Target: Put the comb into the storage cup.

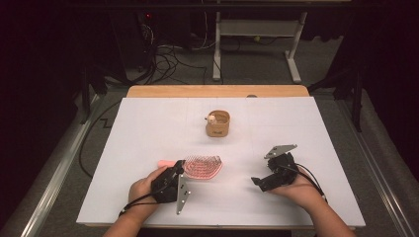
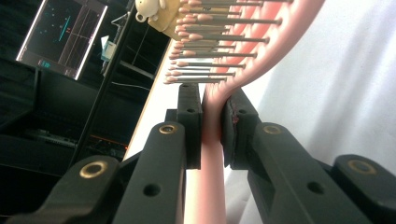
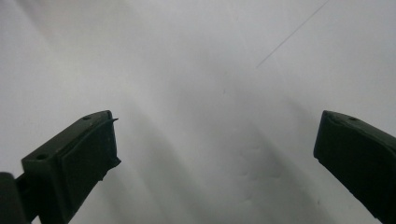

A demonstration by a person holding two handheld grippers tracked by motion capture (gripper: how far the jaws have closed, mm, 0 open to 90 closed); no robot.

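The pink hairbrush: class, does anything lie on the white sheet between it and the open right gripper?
Nothing visible does. The pink hairbrush is clamped by its handle in the left gripper; bare white sheet separates it from the open right gripper.

A wooden table [image 1: 217, 91] is covered almost wholly by a white sheet [image 1: 148, 128]; a strip of bare wood is left exposed along the far edge. A small tan cup [image 1: 218, 124] is stood upright on the sheet, towards the far middle. A pink hairbrush [image 1: 202, 167] is found nearer than the cup and slightly to its left, well apart from it.
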